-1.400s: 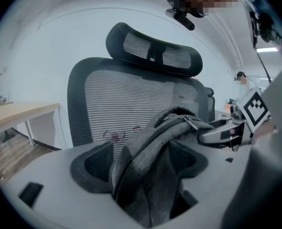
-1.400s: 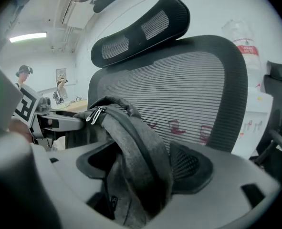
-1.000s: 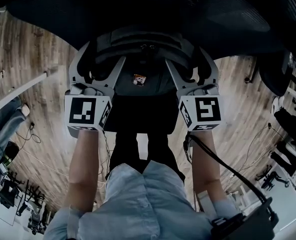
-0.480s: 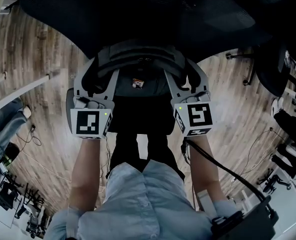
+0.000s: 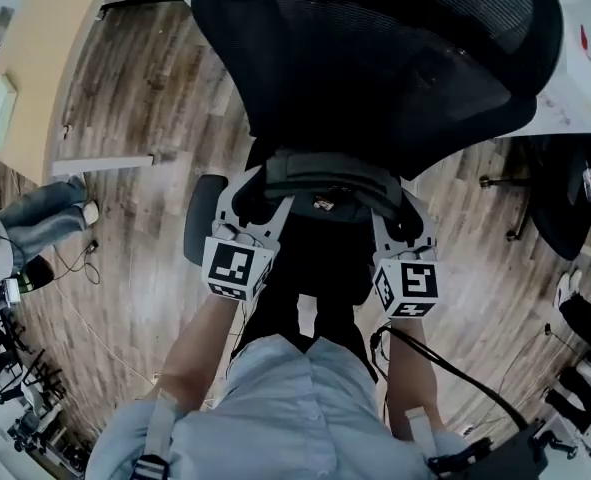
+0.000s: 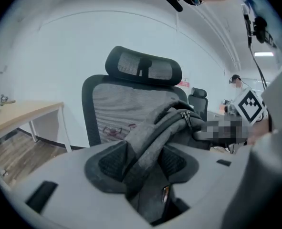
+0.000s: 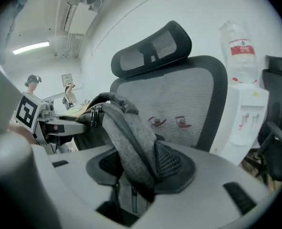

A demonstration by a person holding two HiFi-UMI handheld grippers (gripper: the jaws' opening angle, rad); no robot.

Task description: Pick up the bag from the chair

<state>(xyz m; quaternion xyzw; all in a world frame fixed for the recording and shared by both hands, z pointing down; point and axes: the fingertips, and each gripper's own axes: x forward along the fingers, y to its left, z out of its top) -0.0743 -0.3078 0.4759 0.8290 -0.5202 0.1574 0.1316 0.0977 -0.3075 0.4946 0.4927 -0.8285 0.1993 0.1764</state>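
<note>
A grey fabric bag (image 5: 325, 173) hangs between my two grippers, in front of the black mesh office chair (image 5: 375, 58). My left gripper (image 5: 262, 190) is shut on the bag's left shoulder strap (image 6: 148, 147). The right gripper (image 5: 395, 208) is shut on the other strap (image 7: 131, 151). In the left gripper view the bag's zipped top (image 6: 179, 118) rises before the chair's backrest (image 6: 117, 109). The chair's backrest (image 7: 188, 99) and headrest stand behind the bag in the right gripper view. The bag's lower part is hidden behind the jaws.
A light wooden desk (image 5: 45, 58) stands at the upper left. A person's leg and shoe (image 5: 40, 213) are at the left. A water dispenser (image 7: 245, 113) with a bottle stands right of the chair. Another dark chair (image 5: 565, 188) is at the right. A cable (image 5: 445, 343) trails from my right gripper.
Both grippers have drawn back toward me with the bag's straps in them. The chair now lies farther off and shows whole, headrest included.
</note>
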